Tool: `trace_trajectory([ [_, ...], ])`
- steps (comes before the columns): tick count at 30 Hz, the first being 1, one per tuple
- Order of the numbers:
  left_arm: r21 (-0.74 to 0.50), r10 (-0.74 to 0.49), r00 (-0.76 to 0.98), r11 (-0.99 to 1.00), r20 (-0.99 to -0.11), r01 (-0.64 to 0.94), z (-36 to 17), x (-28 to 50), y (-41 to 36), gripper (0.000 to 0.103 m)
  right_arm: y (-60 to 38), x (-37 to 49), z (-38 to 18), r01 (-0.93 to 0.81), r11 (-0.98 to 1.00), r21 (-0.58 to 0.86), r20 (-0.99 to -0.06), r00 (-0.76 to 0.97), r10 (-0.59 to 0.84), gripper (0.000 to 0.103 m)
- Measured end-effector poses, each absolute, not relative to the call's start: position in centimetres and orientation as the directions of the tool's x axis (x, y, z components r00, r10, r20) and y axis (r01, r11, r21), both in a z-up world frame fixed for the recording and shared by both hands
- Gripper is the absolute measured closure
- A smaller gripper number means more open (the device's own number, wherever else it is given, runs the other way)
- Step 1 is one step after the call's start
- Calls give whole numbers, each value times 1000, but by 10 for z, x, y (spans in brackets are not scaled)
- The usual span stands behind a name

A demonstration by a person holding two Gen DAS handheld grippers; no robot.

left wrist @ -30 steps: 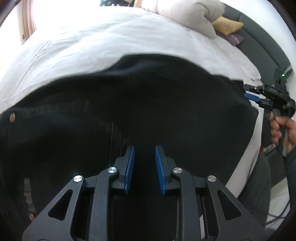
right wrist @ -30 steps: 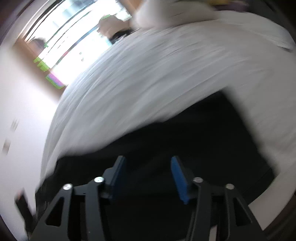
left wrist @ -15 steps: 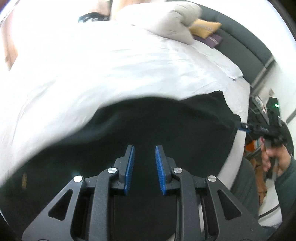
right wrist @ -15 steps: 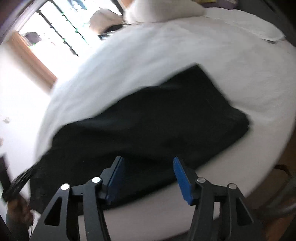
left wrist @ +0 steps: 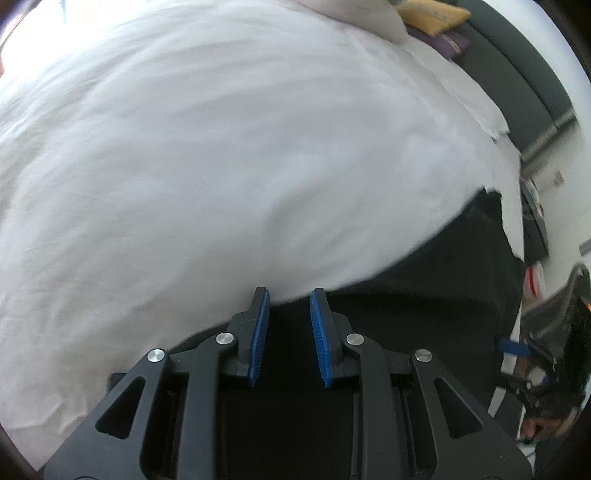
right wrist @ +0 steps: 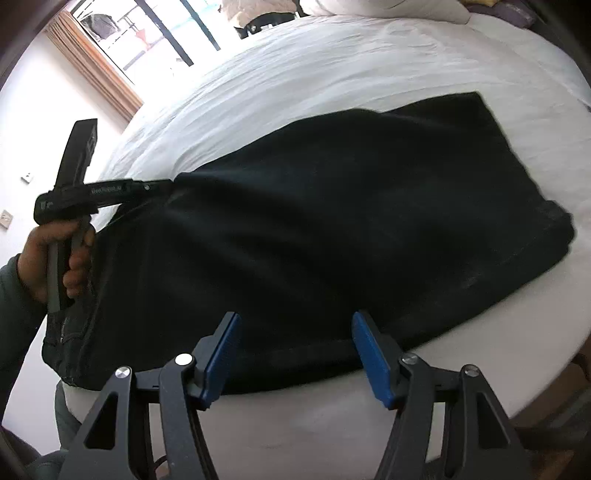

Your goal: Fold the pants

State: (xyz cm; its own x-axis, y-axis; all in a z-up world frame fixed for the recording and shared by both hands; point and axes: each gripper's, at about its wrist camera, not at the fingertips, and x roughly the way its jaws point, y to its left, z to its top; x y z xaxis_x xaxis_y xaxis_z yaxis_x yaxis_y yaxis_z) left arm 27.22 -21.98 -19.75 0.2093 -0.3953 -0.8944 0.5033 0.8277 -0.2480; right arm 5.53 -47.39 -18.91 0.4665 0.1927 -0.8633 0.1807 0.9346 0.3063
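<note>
The black pants (right wrist: 332,221) lie flat across the near part of the white bed, waistband at the left, leg ends at the right. In the right wrist view my right gripper (right wrist: 295,321) is open and empty, above the pants' near edge. The left gripper shows there at the far left (right wrist: 155,186), held in a hand, its tip at the pants' waist end. In the left wrist view my left gripper (left wrist: 288,295) has its blue pads a narrow gap apart over the pants (left wrist: 424,314), with no cloth visible between them.
The white bed sheet (left wrist: 221,147) stretches far beyond the pants. Pillows (left wrist: 424,14) and a dark headboard (left wrist: 524,81) lie at the far right. A window with a curtain (right wrist: 99,70) is at the back left. The bed's near edge (right wrist: 332,435) is below my right gripper.
Both grippers have pulled back from the pants. The right gripper has risen and now sees the whole garment. The left view has swung toward the bare sheet.
</note>
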Motion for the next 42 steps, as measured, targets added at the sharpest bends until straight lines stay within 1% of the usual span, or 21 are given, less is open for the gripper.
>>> trace_trajectory([
  [2, -151, -332, 305, 858, -893, 491, -181, 262, -206, 81, -465, 49, -172, 181, 935, 305, -856, 483, 186, 38],
  [5, -166, -379, 347, 844, -858, 510, -157, 238, -178, 81, -432, 26, -146, 52, 933, 356, -798, 536, 274, 38],
  [7, -136, -365, 367, 843, -856, 520, -154, 206, -153, 81, -404, 13, -140, -42, 928, 369, -772, 543, 331, 38],
  [9, -136, -357, 375, 854, -856, 503, -158, 174, -120, 81, -371, 22, -144, -117, 908, 402, -757, 516, 401, 38],
  [12, -179, -325, 341, 901, -882, 395, -189, 142, -71, 81, -341, 30, -168, -163, 902, 400, -790, 438, 430, 37],
  [13, -245, -372, 335, 898, -866, 365, -199, 131, -53, 81, -336, 32, -182, -154, 904, 399, -813, 398, 426, 37],
  [14, -293, -416, 353, 889, -838, 353, -202, 120, -39, 81, -330, 32, -204, -121, 928, 354, -863, 340, 373, 37],
  [16, -309, -432, 381, 887, -817, 343, -200, 105, -24, 81, -328, 23, -206, -146, 935, 322, -853, 385, 353, 38],
  [18, -328, -438, 399, 891, -806, 314, -197, 96, -6, 81, -327, 17, -204, -146, 943, 299, -868, 370, 332, 38],
  [21, -299, -400, 469, 913, -787, 278, -180, 87, 20, 81, -323, 20, -189, -130, 951, 279, -878, 366, 308, 38],
  [23, -303, -395, 517, 918, -760, 256, -172, 89, 47, 81, -319, 19, -170, -152, 931, 332, -837, 408, 364, 38],
  [26, -295, -344, 522, 939, -781, 177, -177, 101, 78, 81, -313, 28, -173, -180, 920, 349, -823, 411, 393, 35],
  [27, -344, -383, 507, 923, -772, 174, -188, 107, 89, 81, -310, 28, -179, -180, 923, 339, -834, 395, 384, 33],
  [29, -453, -475, 518, 873, -711, 179, -200, 107, 107, 81, -317, 27, -194, -149, 936, 320, -867, 352, 353, 32],
  [30, -474, -492, 523, 862, -696, 180, -202, 106, 111, 81, -318, 26, -201, -132, 941, 313, -876, 342, 340, 32],
  [32, -454, -476, 521, 873, -708, 180, -199, 103, 109, 81, -312, 24, -192, -126, 940, 318, -866, 365, 342, 33],
  [34, -409, -433, 514, 897, -741, 165, -189, 100, 91, 81, -311, 23, -183, -149, 920, 361, -836, 385, 391, 33],
  [36, -387, -428, 535, 902, -729, 193, -174, 96, 92, 81, -312, 22, -174, -175, 912, 371, -807, 425, 410, 33],
  [38, -356, -410, 540, 911, -735, 207, -169, 98, 84, 80, -321, 28, -178, -143, 912, 384, -800, 441, 406, 33],
  [40, -319, -353, 511, 935, -783, 158, -185, 111, 85, 81, -333, 35, -188, -93, 907, 410, -801, 438, 407, 33],
  [42, -386, -400, 517, 912, -757, 141, -194, 107, 96, 81, -358, 31, -197, -19, 906, 422, -812, 436, 388, 35],
])
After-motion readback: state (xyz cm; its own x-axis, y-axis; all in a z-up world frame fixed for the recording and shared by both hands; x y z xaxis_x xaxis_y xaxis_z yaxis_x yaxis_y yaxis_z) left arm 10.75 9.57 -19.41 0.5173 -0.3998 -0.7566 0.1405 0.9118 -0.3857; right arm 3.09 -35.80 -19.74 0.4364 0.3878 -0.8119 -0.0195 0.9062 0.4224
